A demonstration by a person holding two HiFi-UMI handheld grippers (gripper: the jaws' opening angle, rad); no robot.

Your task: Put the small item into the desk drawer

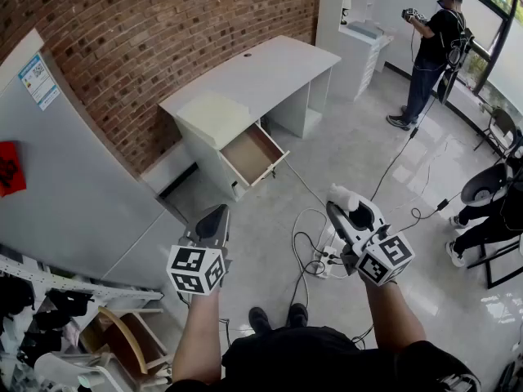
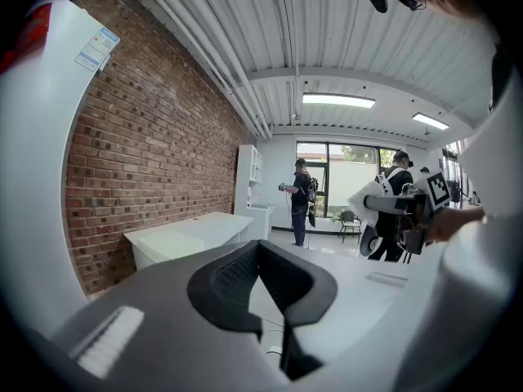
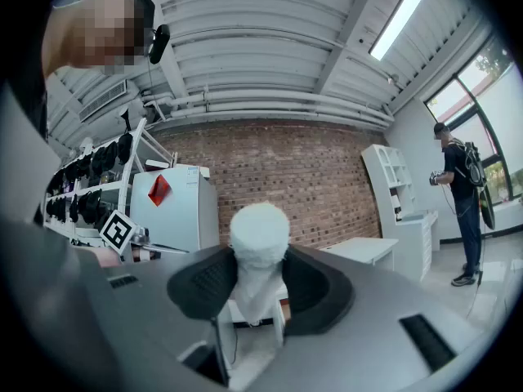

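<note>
Two hand-held grippers are held out over the pale floor (image 1: 359,149), well short of the desk. On the left, the left gripper (image 1: 214,217) is seen with its jaws brought together at the tips, and nothing is caught between them; the same is shown in the left gripper view (image 2: 259,247). On the right, the right gripper (image 1: 346,204) is closed on the small item (image 1: 342,195), a white, wrapped-looking piece with a rounded top. In the right gripper view it is pinched between the two dark pads (image 3: 206,282), and its top is raised above the gripper (image 3: 260,272); the item (image 3: 259,229) is thus carried in the air, apart from the desk. Below the grippers a tangle of cables (image 1: 307,256) is spread on the floor. Farther off, the white desk (image 1: 261,70) is set along the brick wall (image 1: 163,31), and the drawer (image 1: 252,155) at its nearer end is pulled out, its brown inside turned up. At the far corner of the room, a person (image 1: 433,47) in dark clothes is seen standing by a white cabinet (image 1: 359,51).
</note>
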